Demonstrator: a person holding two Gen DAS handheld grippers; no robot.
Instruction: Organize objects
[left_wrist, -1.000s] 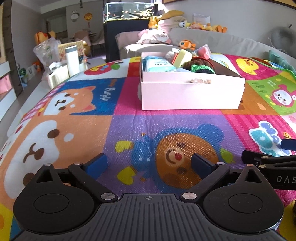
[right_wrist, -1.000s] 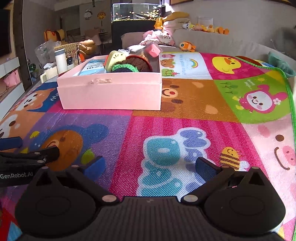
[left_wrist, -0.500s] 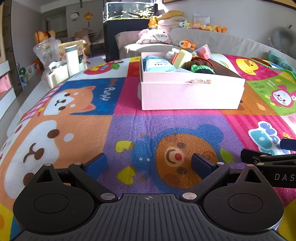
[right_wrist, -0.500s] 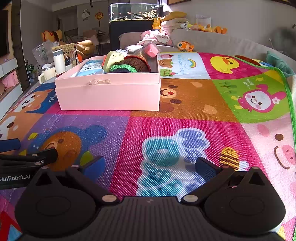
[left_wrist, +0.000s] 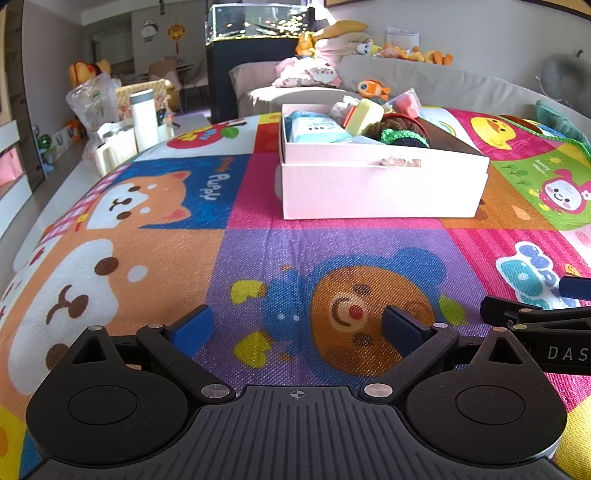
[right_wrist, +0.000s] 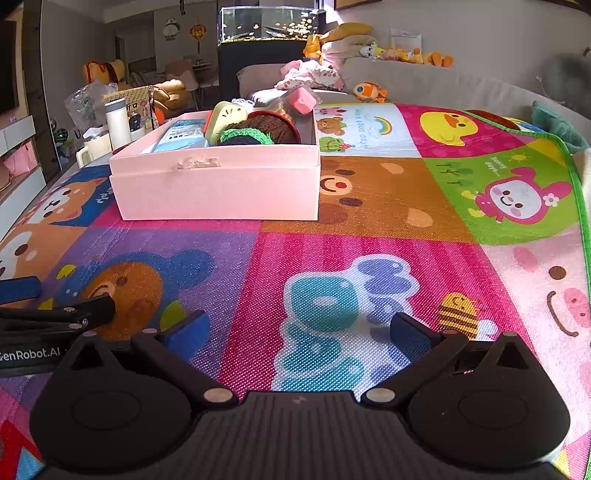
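A pink box (left_wrist: 384, 188) (right_wrist: 218, 188) stands on the colourful play mat (left_wrist: 258, 258) (right_wrist: 369, 236), well ahead of both grippers. Inside it lie a blue packet (left_wrist: 317, 129) (right_wrist: 181, 138), a yellow sponge-like piece (left_wrist: 364, 116) (right_wrist: 225, 118), a dark knitted item with green trim (left_wrist: 402, 136) (right_wrist: 258, 133) and a pink block (left_wrist: 406, 103) (right_wrist: 303, 99). My left gripper (left_wrist: 295, 325) hovers open over the bear picture, empty. My right gripper (right_wrist: 295, 330) is open and empty over the pink square. Each gripper shows at the edge of the other's view.
A white bottle (left_wrist: 144, 118) (right_wrist: 118, 123) and bags stand beyond the mat's left edge. A sofa (left_wrist: 443, 85) with plush toys runs behind the mat, and a fish tank (left_wrist: 258, 22) stands at the back. A green cushion (right_wrist: 557, 125) lies far right.
The right wrist view has drifted slightly, so the box sits a little further left and nearer. The left gripper has hardly moved. Both grippers stay open.
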